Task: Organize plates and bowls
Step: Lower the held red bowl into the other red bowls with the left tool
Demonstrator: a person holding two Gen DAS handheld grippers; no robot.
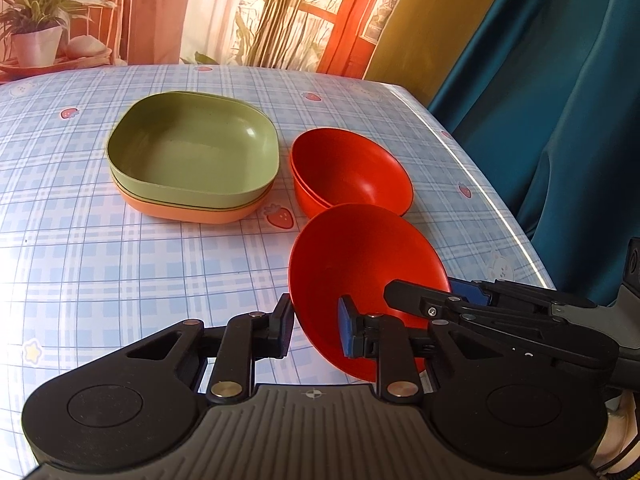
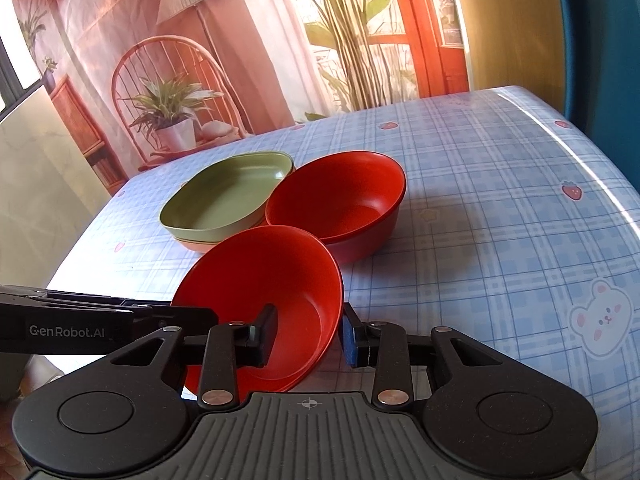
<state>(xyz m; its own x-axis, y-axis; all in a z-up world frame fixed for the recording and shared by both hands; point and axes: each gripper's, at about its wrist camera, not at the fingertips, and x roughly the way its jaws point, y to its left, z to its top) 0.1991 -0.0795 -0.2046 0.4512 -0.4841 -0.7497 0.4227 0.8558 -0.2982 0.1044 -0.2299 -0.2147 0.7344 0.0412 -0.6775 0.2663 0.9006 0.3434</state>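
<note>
A red bowl (image 1: 360,256) (image 2: 260,276) is held tilted, near me above the table. My left gripper (image 1: 316,328) straddles its left rim, one finger inside and one outside. My right gripper (image 2: 306,334) straddles its right rim the same way. Both look closed on the rim. Behind it stand two nested red bowls (image 1: 352,168) (image 2: 340,204). To their left is a stack of square plates, green (image 1: 192,148) (image 2: 228,196) on top and orange (image 1: 180,208) at the bottom.
The table has a blue checked cloth (image 1: 100,260) (image 2: 500,200). Its right edge (image 1: 480,184) runs beside a teal curtain (image 1: 560,120). A printed backdrop with a potted plant (image 1: 36,36) hangs behind the far edge.
</note>
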